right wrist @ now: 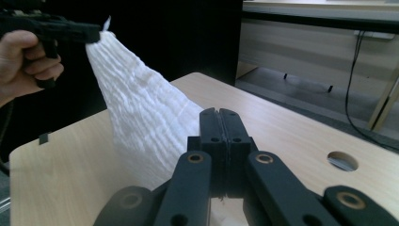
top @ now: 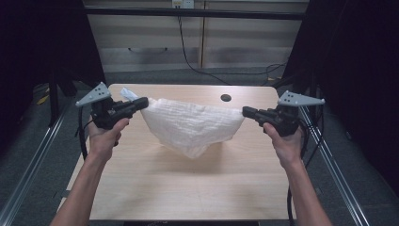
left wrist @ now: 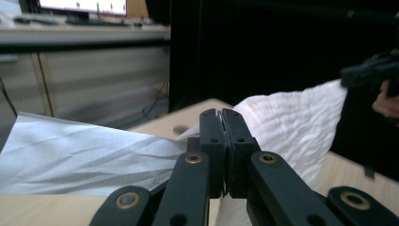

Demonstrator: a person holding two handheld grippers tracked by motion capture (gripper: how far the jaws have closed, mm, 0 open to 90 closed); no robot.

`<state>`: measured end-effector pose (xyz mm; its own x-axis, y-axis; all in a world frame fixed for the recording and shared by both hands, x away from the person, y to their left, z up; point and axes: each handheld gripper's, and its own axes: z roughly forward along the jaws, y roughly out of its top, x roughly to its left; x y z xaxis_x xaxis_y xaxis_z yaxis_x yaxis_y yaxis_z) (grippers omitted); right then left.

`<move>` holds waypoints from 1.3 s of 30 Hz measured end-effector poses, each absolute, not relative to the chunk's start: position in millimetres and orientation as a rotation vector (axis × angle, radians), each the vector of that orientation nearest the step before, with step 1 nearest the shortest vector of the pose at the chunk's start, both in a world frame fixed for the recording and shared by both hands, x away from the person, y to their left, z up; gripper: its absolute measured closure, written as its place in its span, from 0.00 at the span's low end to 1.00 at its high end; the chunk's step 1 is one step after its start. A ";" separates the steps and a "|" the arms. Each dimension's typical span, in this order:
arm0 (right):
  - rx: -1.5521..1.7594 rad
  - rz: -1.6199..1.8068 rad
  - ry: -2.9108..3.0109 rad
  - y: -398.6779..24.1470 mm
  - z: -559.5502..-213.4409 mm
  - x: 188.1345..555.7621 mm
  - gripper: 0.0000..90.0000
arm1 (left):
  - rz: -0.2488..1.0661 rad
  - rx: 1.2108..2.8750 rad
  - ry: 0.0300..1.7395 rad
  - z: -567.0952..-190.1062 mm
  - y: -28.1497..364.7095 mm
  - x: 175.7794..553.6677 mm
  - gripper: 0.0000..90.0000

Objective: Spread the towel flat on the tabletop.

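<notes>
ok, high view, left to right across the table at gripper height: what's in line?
Left hand → left gripper → cloth hanging between the two grippers → right gripper → right hand. The table's round hole sits farther back, so it is left out.

My forearms are bare, no sleeves in the high view's lower half. Both grippers, left [top: 141, 102] and right [top: 246, 111], are matte black, each topped by a grey triangular plate with small holes. Black cables trail beside my wrists. In the gripper views, brass-coloured pivot pins dot the black linkages.
</notes>
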<state>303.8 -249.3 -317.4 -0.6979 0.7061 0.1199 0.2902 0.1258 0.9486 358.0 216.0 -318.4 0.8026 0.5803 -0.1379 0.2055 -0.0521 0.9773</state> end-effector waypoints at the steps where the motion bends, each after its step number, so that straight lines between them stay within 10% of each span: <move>1: 0.959 1.579 2.053 -249.1 -312.0 305.7 1.00 | 0.364 1.626 0.631 -313.3 215.1 358.4 0.98; 22: 1.056 1.538 1.998 -254.8 -275.1 374.3 1.00 | 0.413 1.676 0.706 -295.8 191.2 420.4 0.98; 39: 1.112 1.562 2.160 -253.5 -379.9 331.6 1.00 | 0.303 1.822 0.692 -376.9 207.6 376.8 0.98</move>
